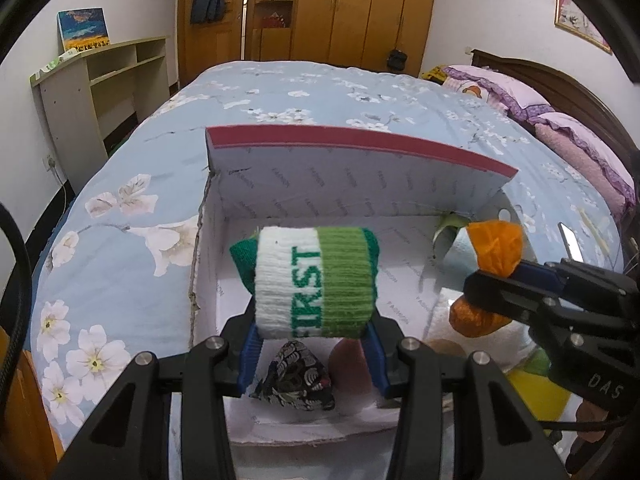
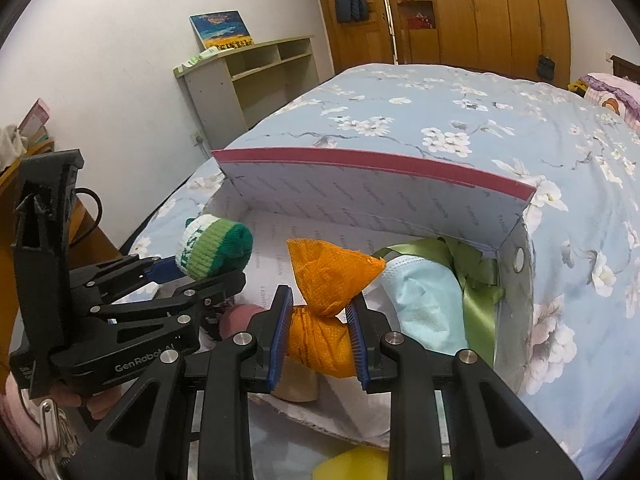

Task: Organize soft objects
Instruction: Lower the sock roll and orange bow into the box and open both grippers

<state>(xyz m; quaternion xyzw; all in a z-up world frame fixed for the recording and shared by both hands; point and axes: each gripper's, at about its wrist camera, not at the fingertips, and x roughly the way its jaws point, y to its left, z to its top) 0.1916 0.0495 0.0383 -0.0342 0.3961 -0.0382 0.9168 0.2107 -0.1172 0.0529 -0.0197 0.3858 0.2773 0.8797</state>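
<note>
While gripped at centre frame of the left wrist view, the knitted roll (image 1: 316, 282), white and green with green lettering, sits clenched between the left gripper (image 1: 314, 354) pads above the open cardboard box (image 1: 320, 184) on the floral bed (image 1: 120, 216); a dark patterned pouch (image 1: 296, 378) lies on the box floor below; the right gripper (image 1: 496, 280) enters at right, clamping the orange mesh bundle (image 1: 496, 246). Right wrist view: right gripper at lower centre, pads pinching the bundle's waist over the box; pale blue cloth (image 2: 424, 300) and green ribbon (image 2: 476, 276) lie at right; knitted roll held at left.
</note>
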